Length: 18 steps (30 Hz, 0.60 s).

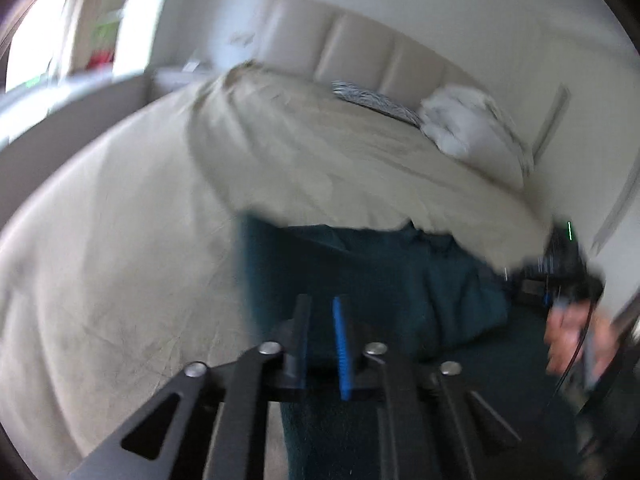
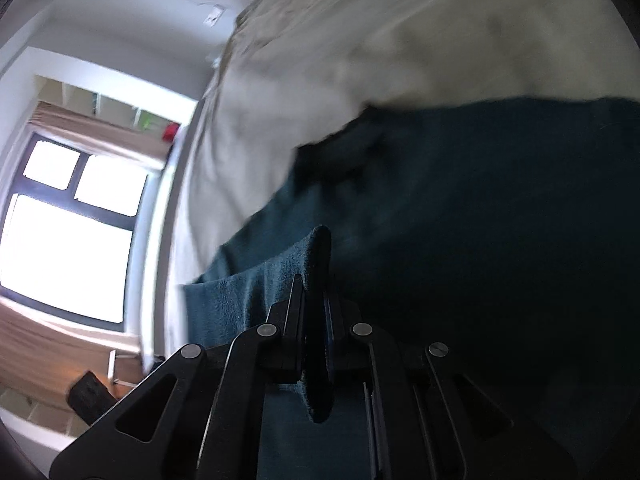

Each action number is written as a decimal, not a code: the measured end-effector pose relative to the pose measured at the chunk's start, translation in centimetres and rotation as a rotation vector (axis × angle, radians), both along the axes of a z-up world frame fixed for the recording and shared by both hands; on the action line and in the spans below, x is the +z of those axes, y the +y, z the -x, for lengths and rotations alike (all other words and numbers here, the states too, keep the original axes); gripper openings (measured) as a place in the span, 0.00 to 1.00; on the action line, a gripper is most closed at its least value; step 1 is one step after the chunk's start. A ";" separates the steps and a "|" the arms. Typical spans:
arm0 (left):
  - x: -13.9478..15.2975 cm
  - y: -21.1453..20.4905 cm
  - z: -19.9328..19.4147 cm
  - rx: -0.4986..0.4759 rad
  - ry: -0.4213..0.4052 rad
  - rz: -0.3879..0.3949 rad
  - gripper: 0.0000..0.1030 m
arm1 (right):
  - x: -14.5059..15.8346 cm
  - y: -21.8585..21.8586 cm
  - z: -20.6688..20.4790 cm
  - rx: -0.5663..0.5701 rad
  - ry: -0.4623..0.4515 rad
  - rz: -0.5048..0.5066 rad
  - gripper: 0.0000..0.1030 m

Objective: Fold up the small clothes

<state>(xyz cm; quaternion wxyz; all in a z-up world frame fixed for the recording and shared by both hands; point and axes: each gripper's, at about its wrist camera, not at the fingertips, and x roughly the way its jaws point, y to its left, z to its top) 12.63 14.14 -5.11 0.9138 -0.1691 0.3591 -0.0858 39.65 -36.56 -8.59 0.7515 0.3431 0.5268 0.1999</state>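
Both tongs first. Your left gripper (image 1: 322, 308) has its jaws drawn nearly together, a narrow slit between the black finger (image 1: 301, 332) and the blue ribbed pad (image 1: 341, 344); nothing sits in that slit as far as its own camera shows, so you are holding nothing there. Your right gripper (image 2: 316, 292) is clenched on a fold of the dark teal cloth (image 2: 460, 220): a ridge of its fleecy pile stands up between the two fingers and runs back toward the camera (the cleanest detail in an otherwise smeared frame).

Location of the cloth: it lies on the beige bedspread (image 1: 120, 260), at the near edge of the bed. In the left wrist view the teal cloth (image 1: 380, 280) spreads directly under and ahead of the left fingers, its far edge against the bedspread, rumpled toward the right. Beside it, at the right rim of that view, you can see your right hand (image 1: 576, 340) on the black body of the other tool.

Surroundings: padded headboard (image 1: 360, 52) at the far end of the bed, a striped pillow (image 1: 376, 102) and a white pillow (image 1: 468, 120) just below it. The right wrist view is rolled sideways; a bright window (image 2: 68, 240) fills its left.

Both frames are motion-blurred.
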 end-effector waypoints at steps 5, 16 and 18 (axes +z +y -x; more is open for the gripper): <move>-0.5 2.4 -2.6 0.018 0.035 0.170 0.10 | -0.7 -2.0 -0.3 -0.016 0.004 0.035 0.06; -3.6 0.0 -8.8 -0.059 0.140 0.087 0.10 | -1.9 -6.6 1.8 -0.109 0.024 0.039 0.07; -4.8 -0.4 -9.3 -0.064 0.167 0.049 0.10 | -1.9 -7.6 1.9 -0.117 0.026 0.055 0.07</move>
